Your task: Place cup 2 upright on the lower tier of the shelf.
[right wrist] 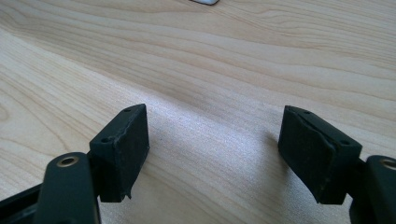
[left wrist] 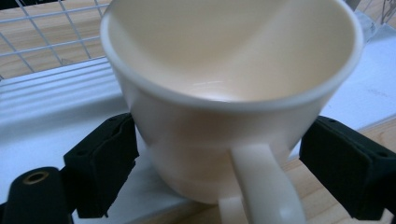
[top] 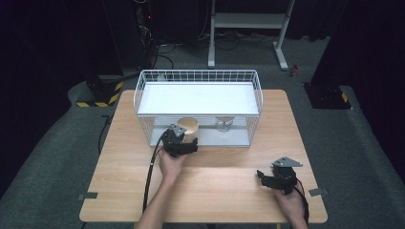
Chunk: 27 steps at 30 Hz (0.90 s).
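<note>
In the high view, the left gripper (top: 187, 144) is reaching to the cream cup (top: 188, 126) sitting at the wire rack (top: 199, 76)'s lower shelf edge. In the left gripper view, its pads (left wrist: 103, 163) are flanking the cup (left wrist: 224, 93), apparently not pressing. In the right gripper view, the right gripper (right wrist: 212, 156) is hovering open, empty, over the table (right wrist: 196, 60).

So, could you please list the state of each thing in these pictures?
Cup: upright, empty, between the left claw's pads, handle toward the camera.
Left claw: open around the cup.
Right claw: open, empty, over the table.
Glass: upside down on the wire rack's lower shelf.
</note>
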{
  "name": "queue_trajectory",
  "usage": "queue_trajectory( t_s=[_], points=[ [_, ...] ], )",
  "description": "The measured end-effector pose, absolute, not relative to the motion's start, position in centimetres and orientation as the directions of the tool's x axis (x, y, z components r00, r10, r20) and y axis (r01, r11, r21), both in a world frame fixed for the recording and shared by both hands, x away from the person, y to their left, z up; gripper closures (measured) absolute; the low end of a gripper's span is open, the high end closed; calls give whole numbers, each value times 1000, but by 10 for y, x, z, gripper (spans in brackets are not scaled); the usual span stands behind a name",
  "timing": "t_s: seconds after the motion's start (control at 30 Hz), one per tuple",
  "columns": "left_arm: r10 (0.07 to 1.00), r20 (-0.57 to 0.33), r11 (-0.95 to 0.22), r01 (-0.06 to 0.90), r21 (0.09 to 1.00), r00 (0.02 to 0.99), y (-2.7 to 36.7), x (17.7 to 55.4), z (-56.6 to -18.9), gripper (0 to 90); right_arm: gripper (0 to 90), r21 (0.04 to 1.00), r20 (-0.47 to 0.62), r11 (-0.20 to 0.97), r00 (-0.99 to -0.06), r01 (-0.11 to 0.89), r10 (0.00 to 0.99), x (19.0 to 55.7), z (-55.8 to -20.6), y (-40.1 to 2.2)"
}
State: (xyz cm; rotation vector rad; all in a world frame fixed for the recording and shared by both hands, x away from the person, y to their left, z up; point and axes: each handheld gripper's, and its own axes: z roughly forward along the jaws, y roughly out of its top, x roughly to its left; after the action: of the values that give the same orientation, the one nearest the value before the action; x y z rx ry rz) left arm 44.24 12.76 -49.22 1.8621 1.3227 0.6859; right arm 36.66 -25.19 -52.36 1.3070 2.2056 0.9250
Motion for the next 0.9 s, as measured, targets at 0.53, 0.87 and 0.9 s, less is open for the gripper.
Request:
queue_trajectory(
  t_s=[0.53, 0.87, 0.9],
  points=[
    [946, 49, -227, 546, 807, 321, 129, 443, -496, 316, 247, 720, -18, 342, -476, 604, 879, 367, -524, -252],
    [950, 66, -232, 548, 804, 305, 128, 449, -498, 336, 247, 720, -17, 341, -475, 605, 880, 367, -524, -252],
    [950, 70, -236, 557, 796, 303, 127, 450, -498, 335, 246, 720, -17, 340, -475, 605, 880, 367, -524, -252]
  ],
)
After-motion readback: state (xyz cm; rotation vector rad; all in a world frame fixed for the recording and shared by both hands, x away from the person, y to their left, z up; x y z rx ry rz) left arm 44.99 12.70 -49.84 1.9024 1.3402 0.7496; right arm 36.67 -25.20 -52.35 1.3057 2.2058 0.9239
